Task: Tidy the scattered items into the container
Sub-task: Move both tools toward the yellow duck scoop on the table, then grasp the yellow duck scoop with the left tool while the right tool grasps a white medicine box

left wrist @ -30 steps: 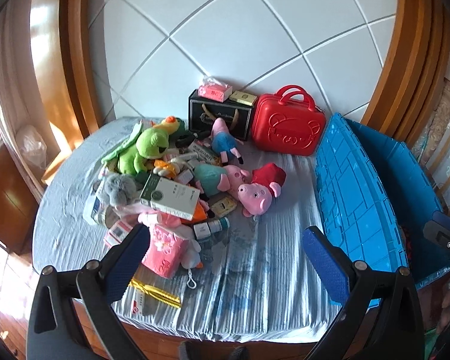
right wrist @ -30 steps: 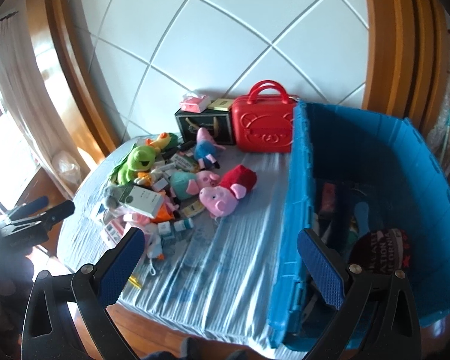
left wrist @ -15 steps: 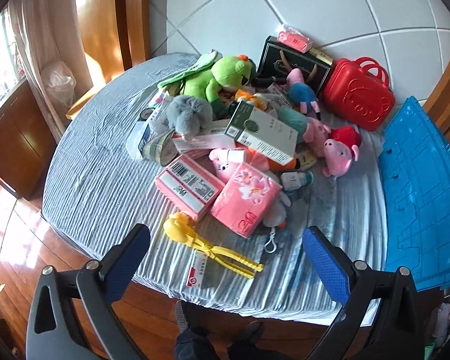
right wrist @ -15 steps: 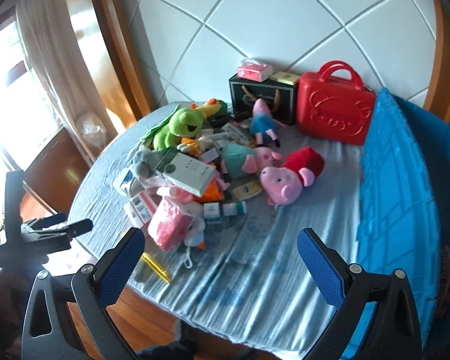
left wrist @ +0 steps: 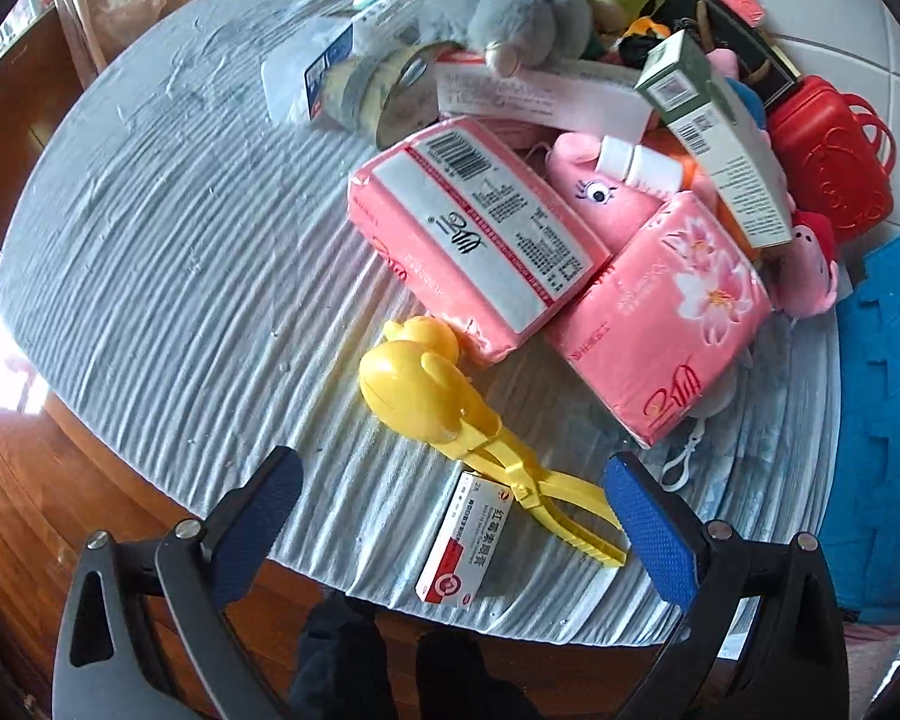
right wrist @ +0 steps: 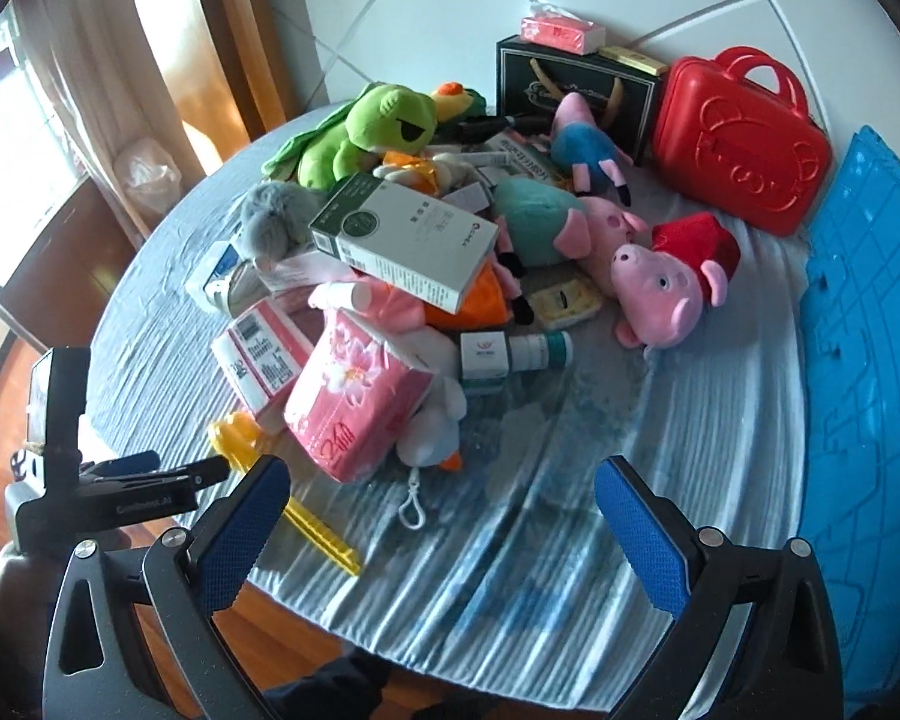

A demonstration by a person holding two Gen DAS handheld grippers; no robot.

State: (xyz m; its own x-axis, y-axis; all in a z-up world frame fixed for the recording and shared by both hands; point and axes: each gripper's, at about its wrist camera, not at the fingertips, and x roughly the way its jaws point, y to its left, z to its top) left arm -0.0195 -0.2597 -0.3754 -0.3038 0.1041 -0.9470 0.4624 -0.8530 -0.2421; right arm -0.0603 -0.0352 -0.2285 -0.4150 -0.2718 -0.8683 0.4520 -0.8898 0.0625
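Observation:
A heap of items lies on the grey-clothed round table (left wrist: 168,252). A yellow duck-shaped tong (left wrist: 432,396) and a red-and-white medicine box (left wrist: 465,546) lie nearest. My left gripper (left wrist: 450,519) hovers open just over them, nothing between its fingers. Behind them lie two pink tissue packs (left wrist: 480,240) (left wrist: 666,324), a green-white box (right wrist: 402,240) and plush toys, among them a pink pig (right wrist: 666,288) and a green frog (right wrist: 372,132). The blue container (right wrist: 864,360) stands at the right. My right gripper (right wrist: 438,531) is open above the table's near edge.
A red toy suitcase (right wrist: 744,138) and a black gift box (right wrist: 576,90) stand at the back against the white wall. A small bottle (right wrist: 510,354) lies mid-table. Wooden floor and the person's dark shoes (left wrist: 390,678) show below the table edge.
My left gripper has dropped down and moved in close to the yellow tong and medicine box. The right gripper has swung left from the blue container towards the heap.

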